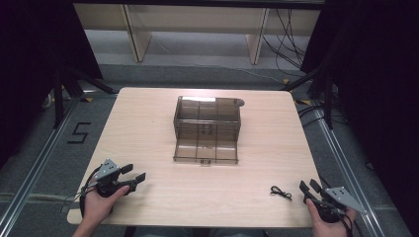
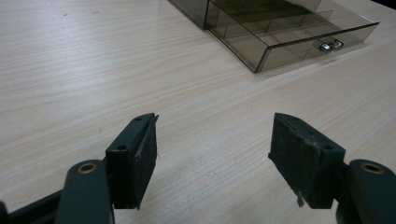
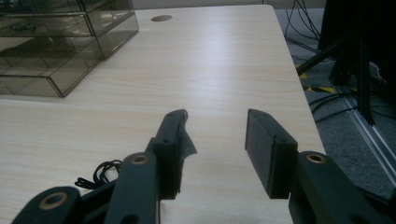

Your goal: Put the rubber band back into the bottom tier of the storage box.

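High view: we see left gripper and right gripper both spread, empty; black cable near right one, ends tangled; smoky drawer box contents unclear.

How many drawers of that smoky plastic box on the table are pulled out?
1. The bottom drawer of the box is pulled out toward the person, its divided compartments showing. The drawers above sit flush. Their exact number is hard to tell.

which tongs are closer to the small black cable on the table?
Right. The right tongs sit just right of the black cable; the left tongs are across the table, far to its left.
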Tool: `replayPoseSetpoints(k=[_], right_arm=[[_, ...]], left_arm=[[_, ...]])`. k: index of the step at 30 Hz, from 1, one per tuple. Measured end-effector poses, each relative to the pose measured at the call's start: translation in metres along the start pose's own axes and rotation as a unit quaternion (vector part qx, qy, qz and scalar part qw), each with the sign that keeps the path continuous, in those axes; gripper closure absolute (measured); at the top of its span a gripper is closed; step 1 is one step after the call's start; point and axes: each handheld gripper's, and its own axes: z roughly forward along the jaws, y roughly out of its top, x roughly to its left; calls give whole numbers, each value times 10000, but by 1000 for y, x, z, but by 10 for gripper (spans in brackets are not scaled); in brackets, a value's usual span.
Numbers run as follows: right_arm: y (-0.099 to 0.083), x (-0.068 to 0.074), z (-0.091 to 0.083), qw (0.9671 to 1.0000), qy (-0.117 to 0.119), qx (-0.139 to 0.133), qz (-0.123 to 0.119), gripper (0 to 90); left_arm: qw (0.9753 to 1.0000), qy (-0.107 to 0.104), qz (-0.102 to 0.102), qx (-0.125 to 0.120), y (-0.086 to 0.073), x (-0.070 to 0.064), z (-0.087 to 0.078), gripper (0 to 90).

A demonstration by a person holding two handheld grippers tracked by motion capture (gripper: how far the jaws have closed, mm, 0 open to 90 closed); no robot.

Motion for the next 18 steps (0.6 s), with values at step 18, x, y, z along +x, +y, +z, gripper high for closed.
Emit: replayPoseSetpoints(k=[18], right_arm=[[13,0,-2,9989,22,441,-149,599]], left_arm=[[10000,23,-18,31,0,0,0,315]])
